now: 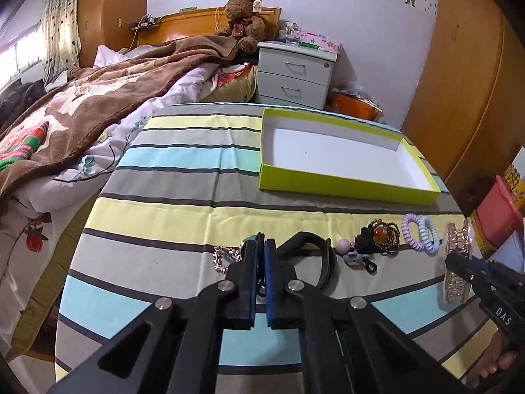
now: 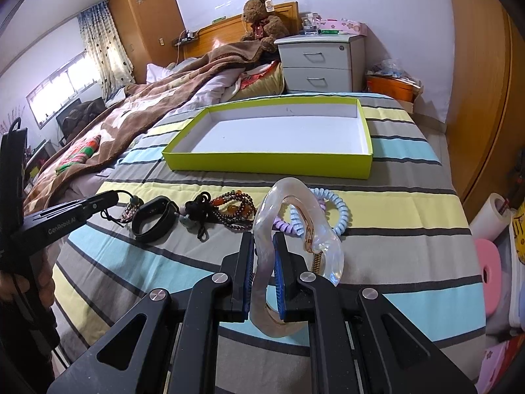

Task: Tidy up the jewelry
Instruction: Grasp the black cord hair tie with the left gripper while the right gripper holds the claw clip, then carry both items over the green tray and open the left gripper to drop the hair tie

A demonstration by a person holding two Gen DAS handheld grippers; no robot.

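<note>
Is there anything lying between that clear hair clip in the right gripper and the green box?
Only the coiled hair ties lie just ahead of the clear hair clip; beyond them, bare striped cloth reaches the green box.

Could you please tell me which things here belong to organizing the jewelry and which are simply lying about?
For the job:
- shallow lime-green cardboard box
- clear plastic hair claw
- brown beaded bracelet
- lilac and blue spiral hair ties
- black wristband

Lying about:
- brown teddy bear
- white bedside cabinet

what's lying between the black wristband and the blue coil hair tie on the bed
In the right wrist view, a black cord charm and brown bead bracelets lie between the black wristband and the blue coil hair tie.
</note>
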